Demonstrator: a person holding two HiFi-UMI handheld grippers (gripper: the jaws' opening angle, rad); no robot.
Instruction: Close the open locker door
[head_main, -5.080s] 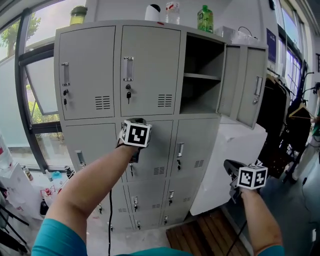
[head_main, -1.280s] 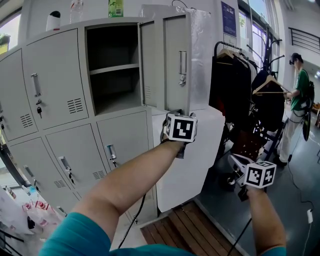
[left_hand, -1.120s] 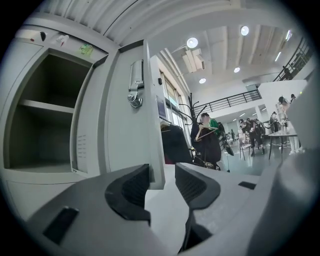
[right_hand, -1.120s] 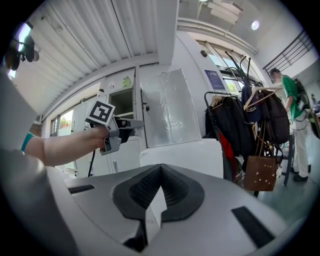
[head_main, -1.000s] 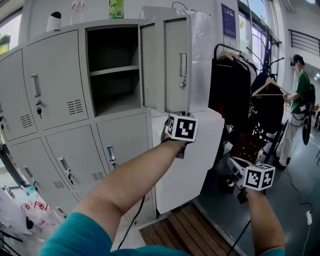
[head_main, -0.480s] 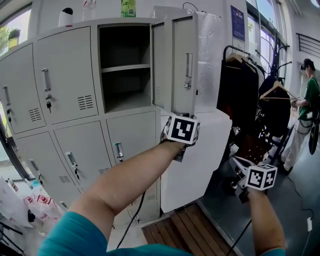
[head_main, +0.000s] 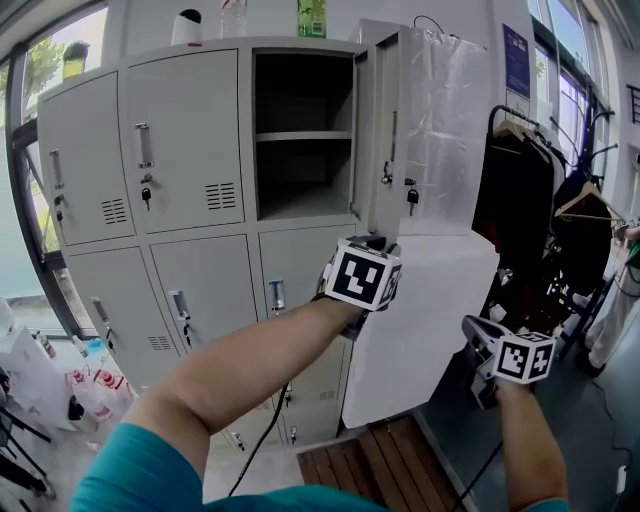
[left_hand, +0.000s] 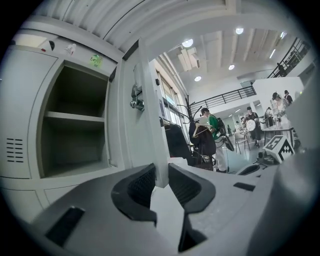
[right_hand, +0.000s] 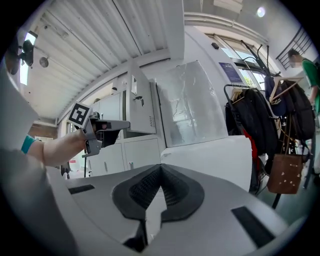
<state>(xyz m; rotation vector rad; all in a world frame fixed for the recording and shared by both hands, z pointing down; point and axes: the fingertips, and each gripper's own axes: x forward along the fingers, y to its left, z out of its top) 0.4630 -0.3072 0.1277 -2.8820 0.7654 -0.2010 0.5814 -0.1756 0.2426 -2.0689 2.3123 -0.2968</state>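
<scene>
The grey locker (head_main: 190, 150) has its top right compartment (head_main: 305, 135) open, with one shelf and nothing in it. Its door (head_main: 380, 120) stands out edge-on, handle and key facing right. My left gripper (head_main: 372, 245) is at the door's bottom edge. In the left gripper view the door (left_hand: 147, 110) runs down between the jaws of that gripper (left_hand: 161, 182); its edge fills the gap while they are opening. My right gripper (head_main: 478, 330) hangs low at the right, away from the locker. Its pads meet with nothing between them (right_hand: 161, 172).
A plastic-wrapped panel (head_main: 445, 120) and a white cabinet (head_main: 420, 330) stand just right of the door. A rack of dark clothes (head_main: 525, 200) is beyond. Bottles (head_main: 311, 18) sit on top of the locker. A wooden pallet (head_main: 370, 460) lies on the floor. A person (left_hand: 214, 137) stands far off.
The door has swung from showing its face toward edge-on, nearer the locker. My left gripper has stayed at its bottom edge. The view has shifted, bringing more of the locker in.
</scene>
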